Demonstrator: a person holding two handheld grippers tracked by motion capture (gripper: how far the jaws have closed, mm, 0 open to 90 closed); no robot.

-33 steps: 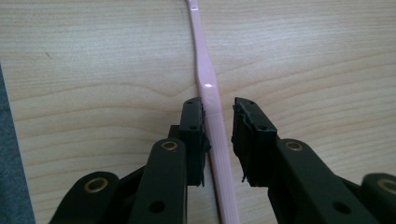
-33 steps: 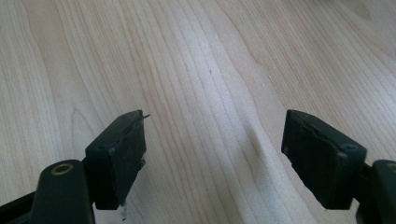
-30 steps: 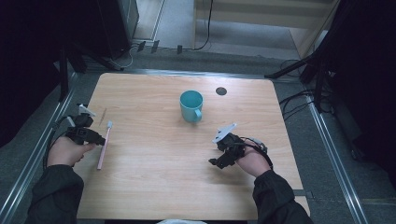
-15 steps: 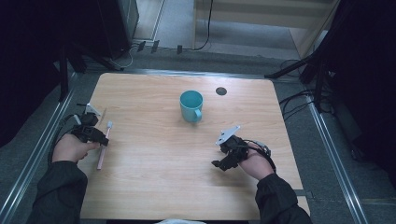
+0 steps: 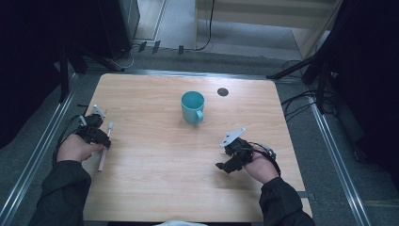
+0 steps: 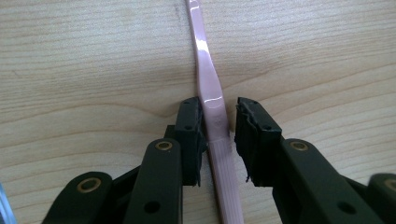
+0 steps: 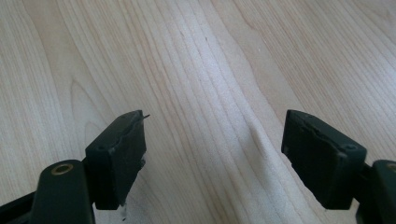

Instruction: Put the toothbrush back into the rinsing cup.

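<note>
A pink toothbrush (image 5: 101,157) lies flat on the wooden table (image 5: 155,174) near its left edge, white head pointing away from me. My left gripper (image 5: 102,140) is lowered over the handle, one jaw on each side. In the left gripper view the toothbrush (image 6: 208,84) runs between the jaws of that gripper (image 6: 218,126); one pad touches it and a narrow gap remains at the other. My right gripper (image 5: 225,167) rests at the right front of the table, and in its own view it (image 7: 215,140) stands wide open over bare wood.
A teal mug (image 5: 193,106) stands upright at the table's middle back, handle toward me. A small dark round disc (image 5: 223,92) sits in the tabletop behind it. Metal rails run along both sides of the table; cables lie on the floor.
My left gripper has moved right onto the toothbrush handle and now straddles it. The right hand has shifted slightly toward the front edge.
</note>
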